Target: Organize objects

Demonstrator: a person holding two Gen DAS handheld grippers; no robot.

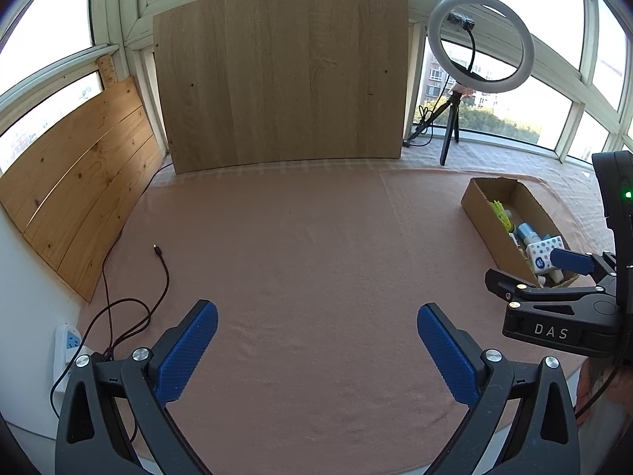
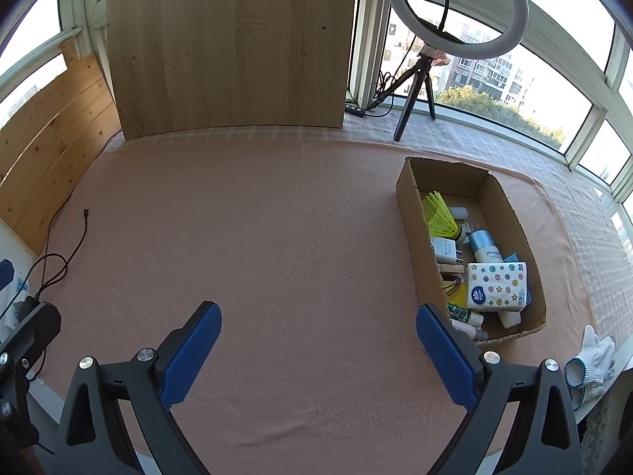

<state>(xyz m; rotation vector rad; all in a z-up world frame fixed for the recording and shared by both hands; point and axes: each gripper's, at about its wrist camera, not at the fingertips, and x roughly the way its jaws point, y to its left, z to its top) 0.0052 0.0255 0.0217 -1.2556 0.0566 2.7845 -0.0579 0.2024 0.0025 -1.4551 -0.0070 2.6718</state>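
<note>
A long cardboard box sits on the pink cloth at the right, also seen as the box in the left wrist view. It holds a yellow shuttlecock, a white charger, a blue-capped bottle, a star-patterned tissue pack and small tubes. My right gripper hangs open over bare cloth left of the box, nothing between its blue pads. My left gripper is open too, over the middle of the cloth. The right gripper shows from the side at the box's near end.
A pink cloth covers the table. A wooden board leans at the back, pine planks at the left. A ring light on a tripod stands behind the box. A black cable and power strip lie left. White gloves rest at the right edge.
</note>
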